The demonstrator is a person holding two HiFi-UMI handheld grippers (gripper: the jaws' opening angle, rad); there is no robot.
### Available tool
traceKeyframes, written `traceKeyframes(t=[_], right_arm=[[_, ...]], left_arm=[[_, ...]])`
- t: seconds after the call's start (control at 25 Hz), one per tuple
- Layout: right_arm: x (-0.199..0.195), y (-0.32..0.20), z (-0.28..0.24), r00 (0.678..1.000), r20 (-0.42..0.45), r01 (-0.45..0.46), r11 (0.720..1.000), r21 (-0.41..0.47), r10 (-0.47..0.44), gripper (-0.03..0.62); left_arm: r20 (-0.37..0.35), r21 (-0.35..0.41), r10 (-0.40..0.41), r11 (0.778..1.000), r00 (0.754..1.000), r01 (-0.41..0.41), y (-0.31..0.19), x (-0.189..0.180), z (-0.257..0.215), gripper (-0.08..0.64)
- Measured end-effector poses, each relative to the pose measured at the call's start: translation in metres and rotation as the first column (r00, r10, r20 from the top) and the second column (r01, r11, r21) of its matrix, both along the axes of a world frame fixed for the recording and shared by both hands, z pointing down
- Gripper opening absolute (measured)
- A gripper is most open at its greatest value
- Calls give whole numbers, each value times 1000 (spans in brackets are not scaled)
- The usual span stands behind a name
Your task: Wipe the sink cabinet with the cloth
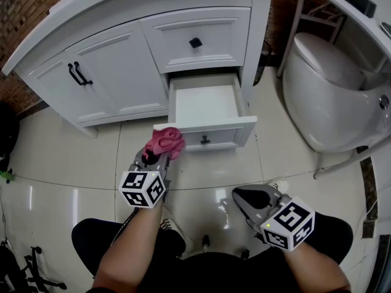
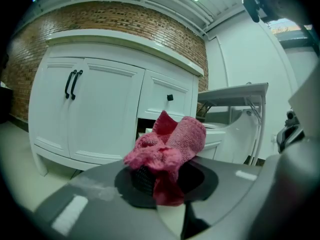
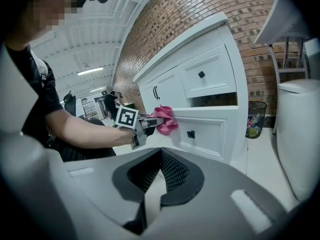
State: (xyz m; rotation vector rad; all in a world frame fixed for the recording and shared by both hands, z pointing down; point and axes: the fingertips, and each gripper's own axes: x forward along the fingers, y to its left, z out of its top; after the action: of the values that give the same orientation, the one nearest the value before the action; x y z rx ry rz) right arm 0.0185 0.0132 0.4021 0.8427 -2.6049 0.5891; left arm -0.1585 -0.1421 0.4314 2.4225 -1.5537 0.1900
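The white sink cabinet point(image 1: 110, 72) fills the upper left of the head view, and its lower drawer point(image 1: 238, 105) is pulled out and looks bare inside. A crumpled pink cloth point(image 1: 166, 140) rests against the left front corner of that drawer, with my left gripper point(image 1: 153, 155) shut on it. In the left gripper view the cloth point(image 2: 167, 149) bulges out between the jaws of the left gripper point(image 2: 157, 176). My right gripper point(image 1: 243, 198) hangs lower right over the floor, shut with nothing in it. The right gripper view shows the right gripper point(image 3: 161, 171), the cloth point(image 3: 164, 118) and the drawer front point(image 3: 210, 129).
A white toilet point(image 1: 330, 96) stands to the right of the cabinet, under a white counter edge point(image 1: 342, 2). A small waste bin point(image 3: 256, 119) sits between cabinet and toilet. The glossy tiled floor point(image 1: 61, 163) spreads to the left, and the person's shoe point(image 1: 174, 231) is below the left gripper.
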Motion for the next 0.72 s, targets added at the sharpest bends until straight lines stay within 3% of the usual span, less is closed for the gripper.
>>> traceKeyframes(t=[0.16, 0.28, 0.48, 0.72], right_arm=[[-1, 0, -1, 1000, 2, -1, 1000, 4, 1, 6], [-3, 0, 1, 1000, 5, 2, 1000, 2, -2, 6], [2, 3, 0, 1000, 10, -13, 1000, -7, 13, 6], [8, 2, -5, 999, 20, -31, 1000, 5, 31, 6]], left_arm=[[9, 21, 41, 999, 999, -41, 6, 14, -1, 91], [38, 56, 158, 985, 987, -160, 19, 52, -3, 91], [86, 3, 366, 930, 927, -368, 42, 141, 29, 91], [123, -81, 508, 861, 853, -501, 44, 215, 80, 91]])
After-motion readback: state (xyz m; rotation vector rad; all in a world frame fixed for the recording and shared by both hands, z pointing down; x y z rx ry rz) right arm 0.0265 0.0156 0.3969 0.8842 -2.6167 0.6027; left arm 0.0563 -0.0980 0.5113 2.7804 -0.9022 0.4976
